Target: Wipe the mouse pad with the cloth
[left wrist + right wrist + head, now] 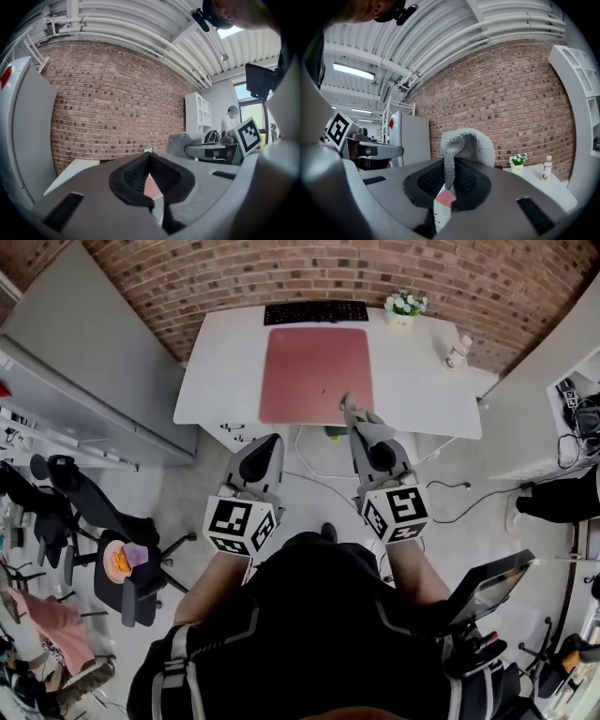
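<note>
Pinching a fold of the grey cloth [468, 143], the right tool [449, 180] is closed tight on it. The left tool [149, 165] is closed too, with nothing in it. From above, the cloth shows by the near right corner of the red mouse pad [314, 371], which lies flat on the white tabletop [417, 381]. The cloth looks soft, light and floppy, so holding a bunched part should work best.

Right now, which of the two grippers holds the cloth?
The right gripper: its jaws pinch the grey cloth, while the left gripper has its jaws together on nothing.
</note>
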The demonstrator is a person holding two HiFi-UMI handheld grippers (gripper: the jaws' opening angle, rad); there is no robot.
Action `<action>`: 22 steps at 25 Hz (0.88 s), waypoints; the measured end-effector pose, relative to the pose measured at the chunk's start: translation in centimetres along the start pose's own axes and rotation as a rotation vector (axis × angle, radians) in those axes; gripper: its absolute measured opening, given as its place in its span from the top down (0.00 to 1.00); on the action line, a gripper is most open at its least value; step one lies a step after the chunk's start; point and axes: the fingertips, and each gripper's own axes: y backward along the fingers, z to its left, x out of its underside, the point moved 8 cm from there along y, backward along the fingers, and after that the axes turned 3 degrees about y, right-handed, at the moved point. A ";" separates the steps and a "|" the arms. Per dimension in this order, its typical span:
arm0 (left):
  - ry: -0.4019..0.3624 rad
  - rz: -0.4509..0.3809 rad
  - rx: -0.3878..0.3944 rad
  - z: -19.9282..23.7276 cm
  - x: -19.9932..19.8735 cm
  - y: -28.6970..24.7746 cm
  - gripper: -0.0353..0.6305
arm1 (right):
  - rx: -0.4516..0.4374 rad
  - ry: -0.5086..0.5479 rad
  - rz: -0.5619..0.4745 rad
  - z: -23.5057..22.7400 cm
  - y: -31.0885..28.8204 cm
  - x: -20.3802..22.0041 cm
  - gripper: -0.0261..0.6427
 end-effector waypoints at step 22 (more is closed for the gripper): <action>0.039 -0.004 -0.019 8.9 -0.4 -7.8 0.95 | -0.066 0.041 0.005 -2.0 -12.1 -1.0 0.92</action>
